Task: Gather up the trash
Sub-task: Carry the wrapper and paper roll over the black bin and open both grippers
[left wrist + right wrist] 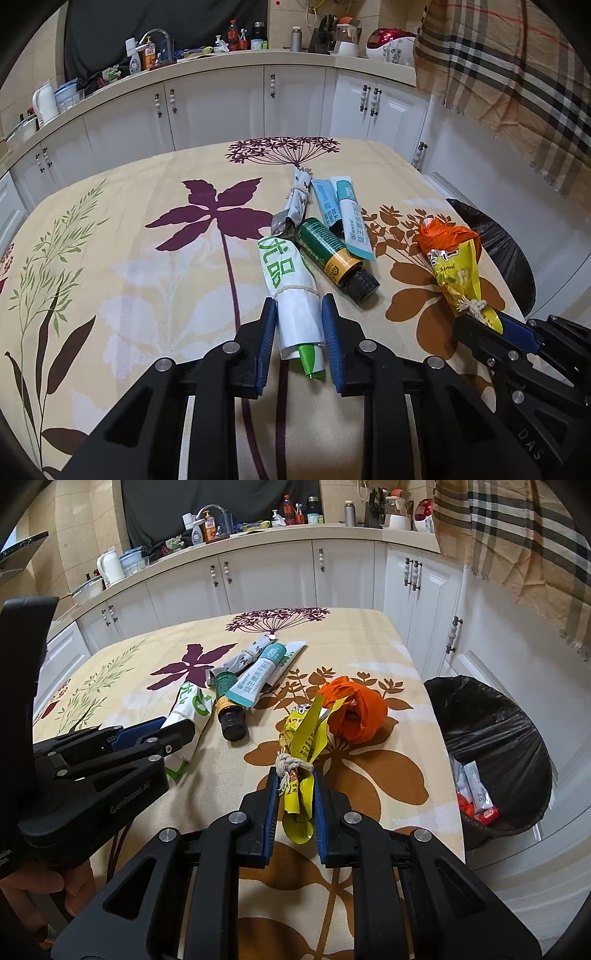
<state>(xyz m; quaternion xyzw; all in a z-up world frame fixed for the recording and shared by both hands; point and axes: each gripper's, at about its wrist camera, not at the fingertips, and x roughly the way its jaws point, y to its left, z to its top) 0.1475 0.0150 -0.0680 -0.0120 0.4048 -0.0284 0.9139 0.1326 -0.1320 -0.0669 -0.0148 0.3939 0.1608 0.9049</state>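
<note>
On the flowered tablecloth [129, 277] lies a rolled white and green wrapper [291, 291]. My left gripper [299, 306] has its blue pads pressed on both sides of the wrapper's near end. A yellow snack wrapper [303, 738] tied with string lies near the table's right edge, and my right gripper [295, 775] is shut on its tail. An orange bag [354, 709] touches its far end. Between the two wrappers lie a green bottle [328, 254] with a black cap, a teal and white tube [351, 218], a blue sachet [327, 201] and a tied silver foil wrapper [295, 203].
A bin with a black liner [491, 738] stands off the table's right edge, with some trash inside. White cabinets [221, 107] and a cluttered counter run behind. A plaid cloth [509, 74] hangs at the upper right. A person's hand [74, 886] holds the left gripper.
</note>
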